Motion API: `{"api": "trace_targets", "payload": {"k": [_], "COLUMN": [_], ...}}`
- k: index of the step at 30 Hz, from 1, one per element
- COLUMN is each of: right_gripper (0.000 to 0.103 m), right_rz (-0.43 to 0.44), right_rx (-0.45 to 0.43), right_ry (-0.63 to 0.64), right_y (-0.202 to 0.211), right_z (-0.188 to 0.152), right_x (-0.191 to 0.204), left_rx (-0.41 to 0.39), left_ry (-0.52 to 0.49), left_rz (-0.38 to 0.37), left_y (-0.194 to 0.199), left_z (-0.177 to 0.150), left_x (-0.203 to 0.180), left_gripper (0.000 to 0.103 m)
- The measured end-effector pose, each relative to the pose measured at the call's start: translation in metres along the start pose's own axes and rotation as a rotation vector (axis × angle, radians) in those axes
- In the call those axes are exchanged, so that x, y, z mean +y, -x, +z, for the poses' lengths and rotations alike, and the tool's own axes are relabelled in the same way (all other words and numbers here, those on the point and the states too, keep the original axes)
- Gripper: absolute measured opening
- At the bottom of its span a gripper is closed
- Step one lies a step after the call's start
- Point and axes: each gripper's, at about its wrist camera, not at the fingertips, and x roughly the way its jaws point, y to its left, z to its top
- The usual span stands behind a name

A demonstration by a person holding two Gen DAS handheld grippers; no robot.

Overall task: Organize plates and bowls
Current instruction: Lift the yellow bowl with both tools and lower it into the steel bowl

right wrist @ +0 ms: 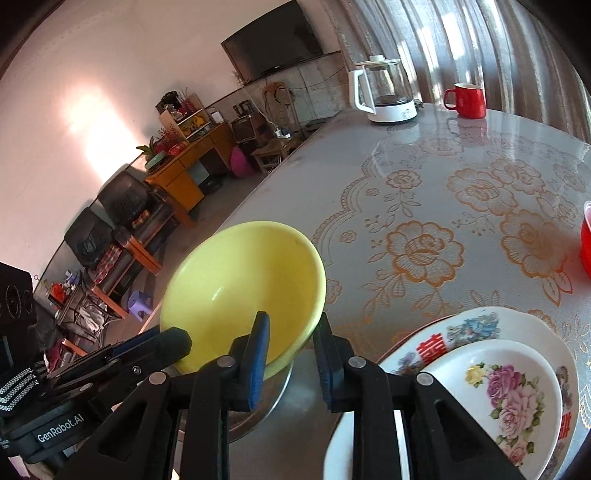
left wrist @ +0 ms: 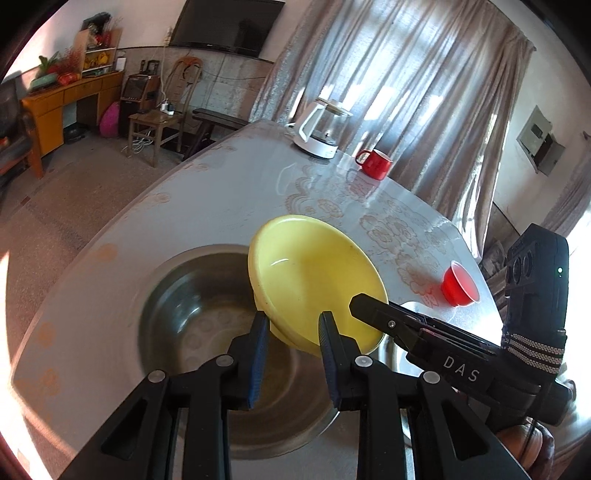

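Readable text: "DAS" on the right gripper (left wrist: 360,301) body, "GenRobot.AI" on the left gripper (right wrist: 177,338) body. Red Chinese characters on the rim of the floral plate (right wrist: 480,325); can't read them.

Surface: round table (right wrist: 424,192) under a glossy grey cover with orange rose print. Room behind it: wall TV (left wrist: 229,26), orange wooden desk (left wrist: 70,96), striped curtains (left wrist: 424,92).

All relative to the yellow bowl (left wrist: 314,280):
- Bowl is lifted and tilted, opening facing up and toward the cameras, rim plane slanted. Round, so no long axis.
- Steel basin (left wrist: 207,325) directly under and beside it, on the table.
- Both grippers clamp the near rim, 1 on each side, fingers narrow on the bowl wall.
- Floral plate with a white floral bowl (right wrist: 509,398) stacked in it, just beside, right in the right wrist view.
- Red plastic cup (left wrist: 458,282) near.
- Glass kettle (left wrist: 321,129) and red mug (left wrist: 375,162) well beyond, at the far table edge.
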Motion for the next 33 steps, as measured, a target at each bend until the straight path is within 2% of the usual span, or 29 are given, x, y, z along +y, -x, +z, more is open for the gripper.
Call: {"api": "trace_targets", "payload": {"k": [12, 33], "right_gripper": [0.025, 0.025], "right_rz": [0.038, 0.015], "right_rx": [0.085, 0.116], "right_ry": [0.066, 0.092], "right_y": [-0.029, -0.040], "right_z": [-0.019, -0.026], "right_x": [0.028, 0.041], "left_rx": [0.028, 0.047], "left_ry": [0.078, 0.085], "left_rz": [0.028, 0.076], "left_y": [0.009, -0.001], "left_z": [-0.021, -0.025], "left_x": [0.036, 0.043], "left_gripper": [0.027, 0.027]}}
